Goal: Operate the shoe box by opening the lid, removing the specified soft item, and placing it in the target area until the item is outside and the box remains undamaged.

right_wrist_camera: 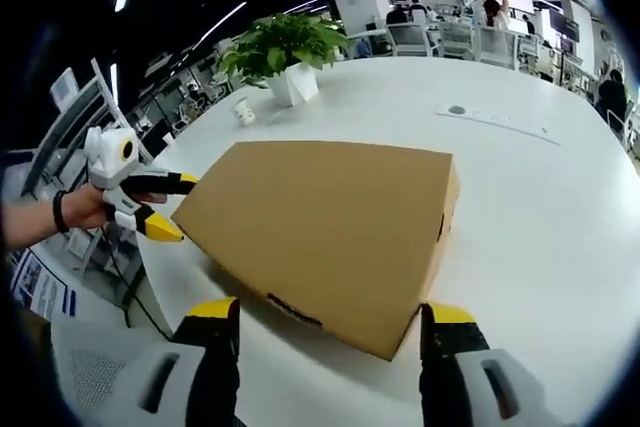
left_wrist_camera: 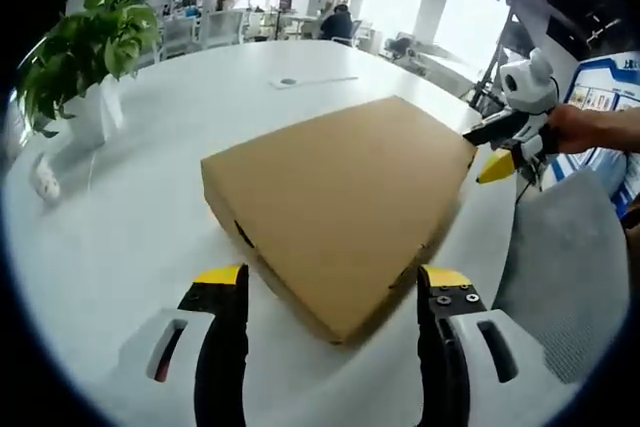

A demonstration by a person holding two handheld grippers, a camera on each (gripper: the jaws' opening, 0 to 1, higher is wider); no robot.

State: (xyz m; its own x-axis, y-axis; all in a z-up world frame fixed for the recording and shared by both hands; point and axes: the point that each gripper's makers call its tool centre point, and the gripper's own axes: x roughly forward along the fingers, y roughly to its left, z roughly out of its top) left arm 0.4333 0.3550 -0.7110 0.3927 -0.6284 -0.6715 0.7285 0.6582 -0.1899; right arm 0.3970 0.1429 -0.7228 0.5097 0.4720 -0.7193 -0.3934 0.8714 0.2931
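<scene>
the box [left_wrist_camera: 340, 222] lies flat on the white counter [left_wrist_camera: 150, 217], lid down and closed, near the counter edge on the person's side. judged from that, the task is at its start: lid not yet lifted, soft item not in sight, presumably inside.

the left gripper [left_wrist_camera: 335, 292] is held low in front of one box corner, its fingers [left_wrist_camera: 222, 292] spread wide, one to each side of the corner and not touching the cardboard. the right gripper [right_wrist_camera: 330, 322] faces another corner in the same manner, fingers [right_wrist_camera: 448, 319] apart and empty. in the left gripper view the right gripper appears at the far right edge of the box, a hand [left_wrist_camera: 580, 127] behind it, its yellow tips close to the lid edge; contact cannot be confirmed.

the two tools stand at opposite sides, which seems intended to steady the box while the lid edge is raised.

a plant [right_wrist_camera: 285, 52] in a white pot stands well apart on the counter. a grey chair [left_wrist_camera: 565, 257] sits beside the counter edge.
</scene>
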